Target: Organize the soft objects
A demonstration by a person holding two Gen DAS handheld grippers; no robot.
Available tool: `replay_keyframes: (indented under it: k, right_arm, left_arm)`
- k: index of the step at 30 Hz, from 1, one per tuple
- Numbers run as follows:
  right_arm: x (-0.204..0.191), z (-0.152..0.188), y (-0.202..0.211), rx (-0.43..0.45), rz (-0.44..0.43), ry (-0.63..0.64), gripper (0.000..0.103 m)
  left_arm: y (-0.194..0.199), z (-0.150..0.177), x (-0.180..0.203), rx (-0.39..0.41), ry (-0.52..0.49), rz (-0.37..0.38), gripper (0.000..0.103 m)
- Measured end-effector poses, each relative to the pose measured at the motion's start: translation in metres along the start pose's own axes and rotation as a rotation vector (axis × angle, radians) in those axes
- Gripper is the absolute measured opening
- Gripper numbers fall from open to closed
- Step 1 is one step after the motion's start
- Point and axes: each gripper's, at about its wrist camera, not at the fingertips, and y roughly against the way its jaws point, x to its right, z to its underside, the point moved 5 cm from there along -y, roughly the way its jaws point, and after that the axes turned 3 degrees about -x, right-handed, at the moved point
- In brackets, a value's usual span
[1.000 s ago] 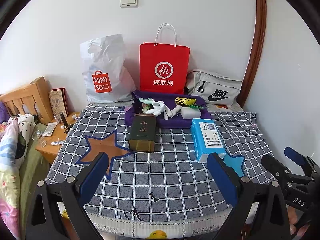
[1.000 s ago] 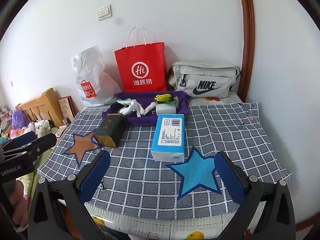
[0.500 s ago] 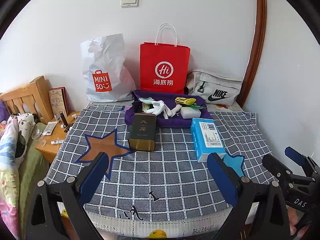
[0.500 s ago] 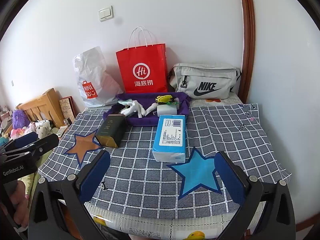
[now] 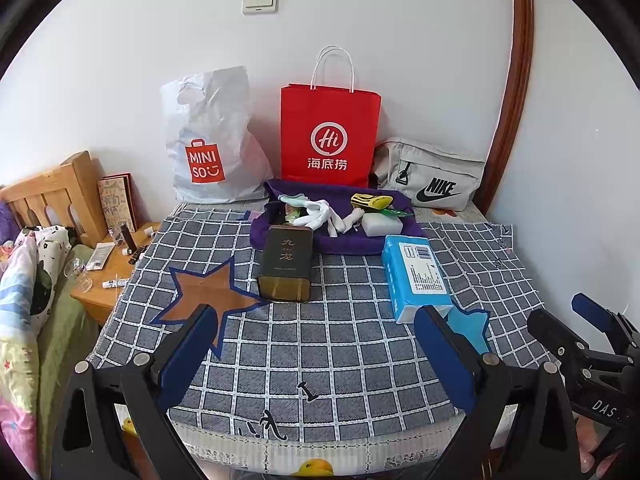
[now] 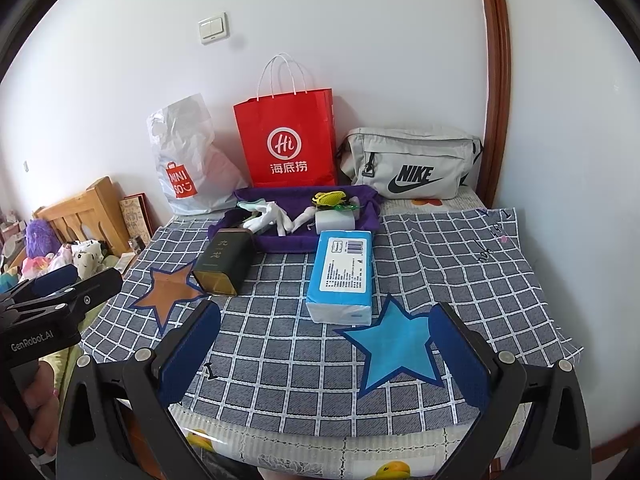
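A purple cloth tray (image 5: 348, 242) (image 6: 288, 242) sits at the back of the checked tablecloth. In it lie white gloves (image 5: 318, 212) (image 6: 272, 216), a yellow item (image 5: 370, 201) (image 6: 329, 199) and a white block (image 5: 382, 225) (image 6: 335, 222). In front of the tray rest a dark tea tin (image 5: 286, 264) (image 6: 225, 262) and a blue tissue pack (image 5: 416, 276) (image 6: 343, 276). My left gripper (image 5: 316, 354) hovers open over the table's near edge, nothing between its fingers. My right gripper (image 6: 324, 354) is open too, near the blue star patch (image 6: 394, 346).
Against the wall stand a white Miniso bag (image 5: 212, 140), a red paper bag (image 5: 330, 136) and a grey Nike pouch (image 5: 432, 178). A wooden bedside stand (image 5: 108, 272) with small items and a bed lie to the left. An orange star patch (image 5: 204, 292) marks the cloth.
Both views have shifted very slightly; the objects on the table have not moved and both grippers stay open.
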Motion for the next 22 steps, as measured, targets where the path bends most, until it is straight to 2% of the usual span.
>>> replay_keyframes:
  k: [22]
  right_arm:
    - [-0.0046, 0.0003, 0.0024, 0.007, -0.010, 0.015, 0.102]
  left_arm:
    - [-0.0013, 0.0000, -0.0050, 0.010, -0.017, -0.011, 0.099]
